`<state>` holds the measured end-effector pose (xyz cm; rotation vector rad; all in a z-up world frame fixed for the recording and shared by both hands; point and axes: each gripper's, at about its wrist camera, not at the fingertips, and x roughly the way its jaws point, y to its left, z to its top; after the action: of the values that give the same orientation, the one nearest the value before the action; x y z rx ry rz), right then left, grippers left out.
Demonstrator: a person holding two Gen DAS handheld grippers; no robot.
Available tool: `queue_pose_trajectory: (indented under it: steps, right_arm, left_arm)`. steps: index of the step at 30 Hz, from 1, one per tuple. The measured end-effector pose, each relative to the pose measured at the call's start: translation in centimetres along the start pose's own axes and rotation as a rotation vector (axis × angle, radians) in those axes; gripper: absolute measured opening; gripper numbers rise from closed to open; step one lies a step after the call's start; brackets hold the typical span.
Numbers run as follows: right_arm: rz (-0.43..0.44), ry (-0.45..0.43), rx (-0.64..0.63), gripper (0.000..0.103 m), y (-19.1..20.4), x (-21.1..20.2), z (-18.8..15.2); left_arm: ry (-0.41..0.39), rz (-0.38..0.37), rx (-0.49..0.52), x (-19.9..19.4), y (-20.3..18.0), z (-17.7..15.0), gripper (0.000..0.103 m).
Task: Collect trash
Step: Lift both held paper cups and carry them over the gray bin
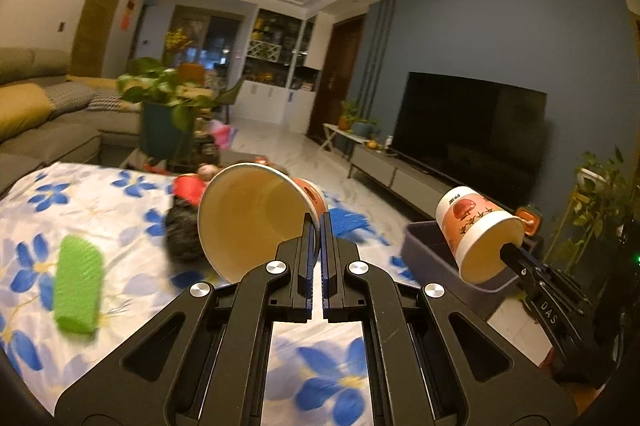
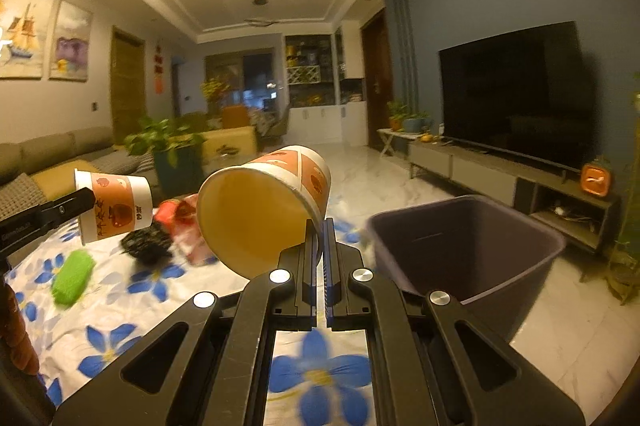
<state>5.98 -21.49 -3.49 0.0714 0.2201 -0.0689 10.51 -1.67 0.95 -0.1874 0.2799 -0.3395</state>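
Note:
My left gripper (image 1: 318, 222) is shut on the rim of an orange-and-white paper cup (image 1: 252, 214), held tilted above the flowered tablecloth (image 1: 92, 209). My right gripper (image 2: 319, 226) is shut on the rim of a second paper cup (image 2: 260, 205), held beside the dark purple trash bin (image 2: 464, 246). Each cup also shows in the other view: the right one (image 1: 478, 238) over the bin (image 1: 424, 246), the left one (image 2: 116, 203) at far left. On the cloth lie a green sponge-like piece (image 1: 78, 286), a black crumpled item (image 1: 182, 234) and a red wrapper (image 1: 188, 187).
A sofa (image 1: 44, 117) and a potted plant (image 1: 164, 105) stand behind the table. A TV (image 2: 516, 93) on a low console (image 2: 500, 173) lines the right wall. Marble floor (image 2: 380, 169) lies between. Plants (image 1: 596, 201) stand at the far right.

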Motion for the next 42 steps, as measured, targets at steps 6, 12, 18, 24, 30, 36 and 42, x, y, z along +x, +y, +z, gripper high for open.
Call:
queue_pose_trajectory:
  steps: [6, 12, 18, 24, 30, 36, 42]
  right_arm:
    - [-0.115, -0.058, 0.037, 0.004, -4.3, -0.4, 1.5]
    - [-0.206, -0.096, 0.070, 0.004, -8.1, -0.3, 2.4]
    - [-0.261, -0.112, 0.093, 0.004, -10.7, 0.3, 2.5]
    - [-0.285, -0.105, 0.095, 0.004, -11.6, 1.2, 2.1]
    - [-0.299, -0.087, 0.105, 0.004, -12.5, 2.0, 1.6]
    - [-0.309, -0.091, 0.103, 0.004, -12.4, 2.4, 1.9]
    - [-0.321, -0.090, 0.098, 0.004, -12.1, 3.0, 1.7]
  left_arm:
    - [-0.002, -0.098, 0.050, 3.2, -4.5, 0.9, 0.002]
    - [0.008, -0.186, 0.089, 6.7, -8.9, 1.2, 0.002]
    - [0.032, -0.254, 0.110, 10.0, -12.1, 0.8, 0.002]
    - [0.060, -0.291, 0.134, 12.8, -14.3, 0.0, 0.002]
    - [0.095, -0.326, 0.138, 15.2, -15.6, -0.9, 0.002]
    - [0.119, -0.339, 0.140, 17.0, -16.3, -1.7, 0.002]
    - [0.137, -0.352, 0.143, 18.1, -17.0, -2.2, 0.002]
